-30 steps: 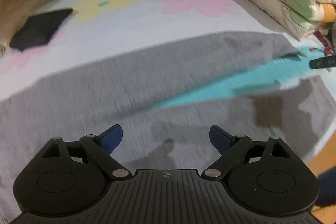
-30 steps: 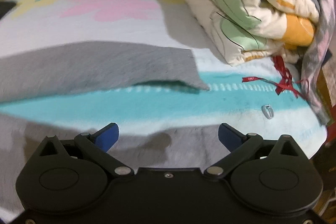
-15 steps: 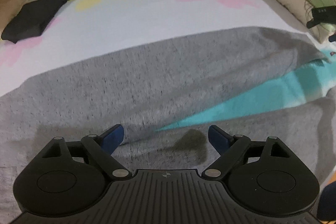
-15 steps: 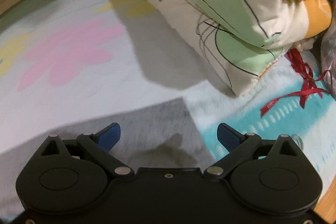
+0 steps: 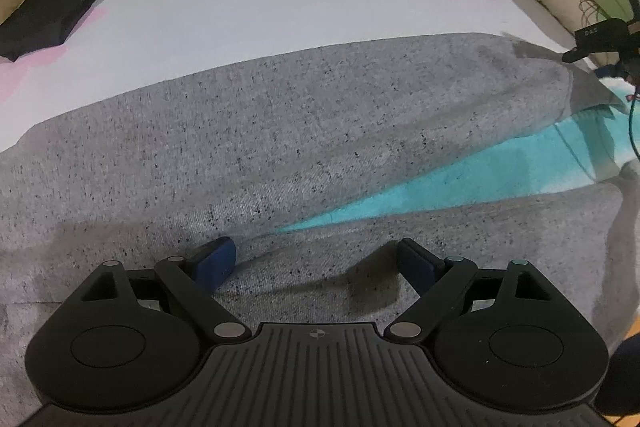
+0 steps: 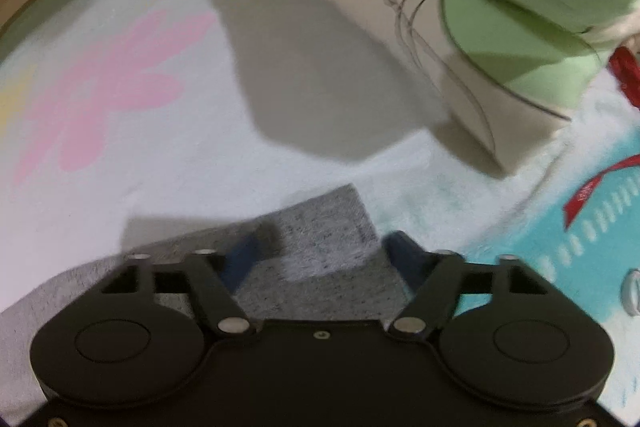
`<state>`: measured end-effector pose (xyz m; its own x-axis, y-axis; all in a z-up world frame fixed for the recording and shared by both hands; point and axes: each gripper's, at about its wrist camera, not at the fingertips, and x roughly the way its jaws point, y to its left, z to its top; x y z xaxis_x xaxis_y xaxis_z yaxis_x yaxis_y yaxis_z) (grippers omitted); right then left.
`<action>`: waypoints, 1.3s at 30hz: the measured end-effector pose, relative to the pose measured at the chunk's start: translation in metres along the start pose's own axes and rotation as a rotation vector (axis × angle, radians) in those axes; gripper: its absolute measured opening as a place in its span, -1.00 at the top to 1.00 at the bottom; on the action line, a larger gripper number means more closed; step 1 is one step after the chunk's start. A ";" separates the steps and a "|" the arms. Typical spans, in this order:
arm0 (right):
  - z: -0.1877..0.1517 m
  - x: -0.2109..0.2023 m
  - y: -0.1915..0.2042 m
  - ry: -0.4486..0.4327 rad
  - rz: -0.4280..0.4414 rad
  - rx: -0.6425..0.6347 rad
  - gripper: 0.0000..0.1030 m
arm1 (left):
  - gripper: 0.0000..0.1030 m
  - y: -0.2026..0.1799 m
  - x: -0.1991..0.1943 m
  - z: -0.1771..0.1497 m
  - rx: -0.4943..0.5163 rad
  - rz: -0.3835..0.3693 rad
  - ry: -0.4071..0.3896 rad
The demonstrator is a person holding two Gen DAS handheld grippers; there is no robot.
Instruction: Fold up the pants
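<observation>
- Two grippers work one garment: grey pants point(image 5: 304, 131) lie spread flat on the bed sheet point(image 5: 280, 11), filling the middle band of the left wrist view, legs apart in a shallow V with a teal wedge of sheet showing between them at centre right. Laid flat like this, probably so one leg can be carried over onto the other.
- Pants fabric: heathered grey knit, flecked with dark specks, soft and limp, with low rolls instead of sharp creases.
- Sheet: pale, fine terry-like nap, printed with big pink and yellow flowers and a teal band; it gives under the cloth.
- Folded quilt point(image 6: 500, 27), cream with green leaf outlines, is stacked at upper right of the right wrist view, clear of the work area.
- Dark folded cloth point(image 5: 52, 11) sits at upper left, well apart.
- Left gripper point(image 5: 316, 259): jaws wide, blue pads hovering over the crotch region at lower centre, not pinching anything.
- Right gripper point(image 6: 320, 247): jaws have just been closing, with the hem corner point(image 6: 332, 219) of one leg between them at lower centre; the blurred pads do not appear to press it yet. Likely the pick-up for the first fold.
- Red ribbon point(image 6: 592, 187) lies on the teal band, right edge.
</observation>
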<state>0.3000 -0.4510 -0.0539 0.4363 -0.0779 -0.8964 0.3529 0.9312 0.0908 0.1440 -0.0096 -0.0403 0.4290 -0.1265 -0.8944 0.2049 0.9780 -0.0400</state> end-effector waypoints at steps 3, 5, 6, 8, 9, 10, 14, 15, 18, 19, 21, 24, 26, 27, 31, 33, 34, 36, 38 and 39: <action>-0.003 -0.007 0.010 -0.027 -0.020 -0.070 0.26 | -0.70 -0.003 -0.001 0.002 0.009 -0.001 -0.008; -0.006 -0.018 0.014 -0.057 -0.028 -0.090 0.72 | -0.70 -0.006 -0.004 0.004 0.018 0.000 -0.021; -0.007 -0.026 0.015 -0.085 -0.031 -0.104 0.76 | -0.70 -0.007 -0.004 0.007 0.022 0.001 -0.027; -0.012 -0.047 0.017 -0.147 -0.005 -0.137 0.82 | -0.70 -0.010 -0.008 0.011 0.027 0.005 -0.043; -0.015 -0.061 0.018 -0.181 0.021 -0.159 0.82 | -0.70 -0.013 -0.009 0.013 0.027 0.005 -0.050; -0.018 -0.074 0.018 -0.210 0.049 -0.176 0.83 | -0.70 -0.015 -0.011 0.015 0.026 0.003 -0.058; -0.037 -0.130 0.018 -0.315 0.191 -0.265 0.84 | -0.70 -0.018 -0.008 0.022 0.004 -0.005 -0.082; -0.045 -0.141 0.018 -0.330 0.222 -0.295 0.84 | -0.70 -0.018 -0.007 0.023 -0.003 -0.006 -0.086; -0.067 -0.169 0.013 -0.352 0.285 -0.383 0.85 | -0.70 -0.016 -0.006 0.026 -0.040 -0.010 -0.090; -0.077 -0.175 0.008 -0.353 0.304 -0.411 0.85 | -0.70 -0.015 -0.005 0.027 -0.056 -0.011 -0.088; -0.098 -0.184 -0.002 -0.333 0.313 -0.456 0.85 | -0.70 -0.014 -0.004 0.027 -0.085 -0.012 -0.081; -0.123 -0.180 -0.022 -0.259 0.286 -0.477 0.88 | -0.70 -0.012 -0.003 0.027 -0.101 -0.007 -0.077; -0.137 -0.173 -0.029 -0.201 0.236 -0.496 0.93 | -0.70 -0.010 -0.003 0.027 -0.105 0.005 -0.076; -0.141 -0.170 -0.030 -0.170 0.191 -0.495 0.93 | -0.70 -0.009 -0.003 0.026 -0.108 0.006 -0.075; -0.134 -0.158 -0.043 -0.098 0.045 -0.364 0.64 | -0.70 -0.005 -0.003 0.024 -0.124 0.009 -0.067; -0.121 -0.163 -0.047 -0.081 0.109 -0.211 0.38 | -0.70 -0.003 -0.003 0.024 -0.128 0.014 -0.067; -0.117 -0.164 -0.049 -0.068 0.193 -0.122 0.00 | -0.70 -0.003 -0.003 0.024 -0.129 0.014 -0.066; -0.115 -0.163 -0.043 -0.051 0.320 0.006 -0.41 | -0.70 -0.001 -0.004 0.025 -0.133 0.012 -0.066; -0.114 -0.154 -0.032 -0.001 0.336 0.078 -0.46 | -0.70 0.000 -0.007 0.025 -0.134 0.012 -0.072; -0.115 -0.145 -0.026 0.039 0.322 0.098 -0.45 | -0.70 0.001 -0.008 0.025 -0.133 0.013 -0.076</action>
<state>0.1323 -0.4227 0.0237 0.5072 0.2300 -0.8306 0.2809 0.8670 0.4117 0.1630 -0.0119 -0.0221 0.4973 -0.1204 -0.8592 0.0825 0.9924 -0.0913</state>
